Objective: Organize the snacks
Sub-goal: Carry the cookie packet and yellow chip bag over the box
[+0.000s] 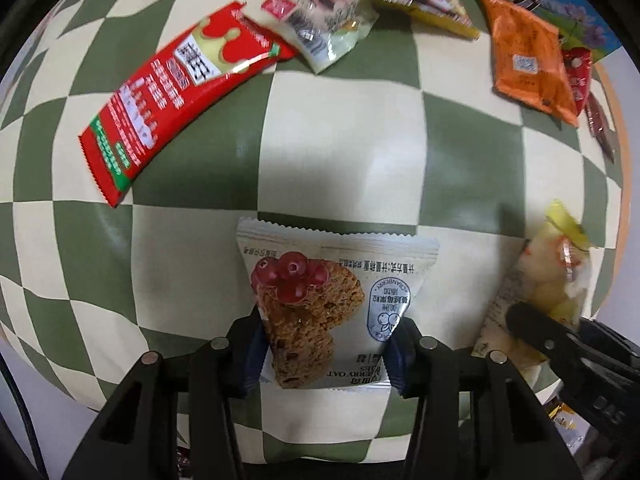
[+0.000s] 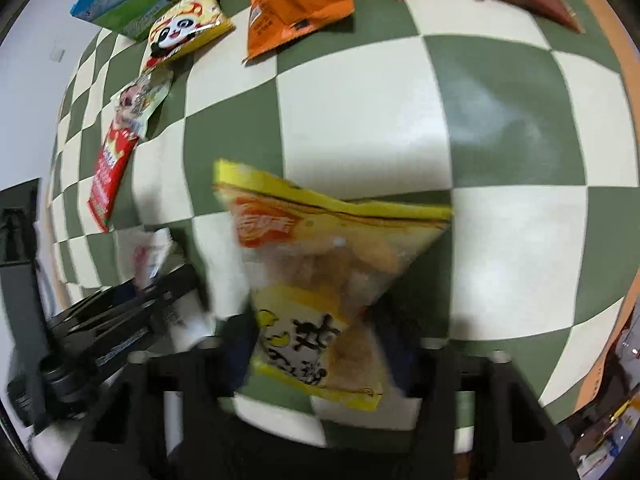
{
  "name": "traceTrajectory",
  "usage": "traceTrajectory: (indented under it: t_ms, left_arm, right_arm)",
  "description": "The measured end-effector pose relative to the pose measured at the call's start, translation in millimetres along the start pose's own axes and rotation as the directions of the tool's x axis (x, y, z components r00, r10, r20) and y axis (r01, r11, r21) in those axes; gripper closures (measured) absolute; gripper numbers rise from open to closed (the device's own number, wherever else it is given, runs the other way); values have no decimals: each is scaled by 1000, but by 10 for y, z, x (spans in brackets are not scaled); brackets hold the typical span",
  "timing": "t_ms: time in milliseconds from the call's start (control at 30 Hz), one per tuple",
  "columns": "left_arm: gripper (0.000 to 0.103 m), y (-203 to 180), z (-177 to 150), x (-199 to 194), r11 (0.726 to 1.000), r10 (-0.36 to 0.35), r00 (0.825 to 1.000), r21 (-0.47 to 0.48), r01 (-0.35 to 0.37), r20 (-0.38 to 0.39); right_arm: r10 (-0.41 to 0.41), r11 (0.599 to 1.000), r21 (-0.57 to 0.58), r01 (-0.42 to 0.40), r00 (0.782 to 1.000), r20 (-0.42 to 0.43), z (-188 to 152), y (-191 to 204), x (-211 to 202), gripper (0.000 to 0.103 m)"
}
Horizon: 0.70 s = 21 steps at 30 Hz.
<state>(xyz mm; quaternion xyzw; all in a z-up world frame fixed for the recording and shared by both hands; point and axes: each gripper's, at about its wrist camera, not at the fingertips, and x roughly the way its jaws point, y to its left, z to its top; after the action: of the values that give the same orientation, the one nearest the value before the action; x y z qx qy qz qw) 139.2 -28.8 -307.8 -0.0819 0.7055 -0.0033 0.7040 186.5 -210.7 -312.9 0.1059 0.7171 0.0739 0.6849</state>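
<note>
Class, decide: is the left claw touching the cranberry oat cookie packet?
Touching. The left wrist view shows the left claw with its blue pads pressed against both sides of the cranberry oat cookie packet.

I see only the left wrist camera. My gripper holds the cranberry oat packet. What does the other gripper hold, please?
Observer: The right gripper is shut on a yellow snack bag.
Operator: Which snack lies beyond it?
Observer: An orange packet, on the checkered cloth.
Operator: Any packet with a picture?
Observer: Yes, a yellow packet with a panda, left of the orange one.
</note>
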Motion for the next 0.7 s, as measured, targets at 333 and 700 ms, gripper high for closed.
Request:
traceTrajectory:
  t_ms: [333, 700]
  left_arm:
    - [57, -121, 321, -1006, 990, -141, 983, 20, 140, 117]
    - [57, -332, 1686, -2428, 969, -241, 931, 127, 213, 275]
  right_arm:
    - [90, 996, -25, -88, 990, 109, 147, 26, -561, 65]
    - [210, 975, -148, -168, 917, 340, 1117, 223, -2268, 65]
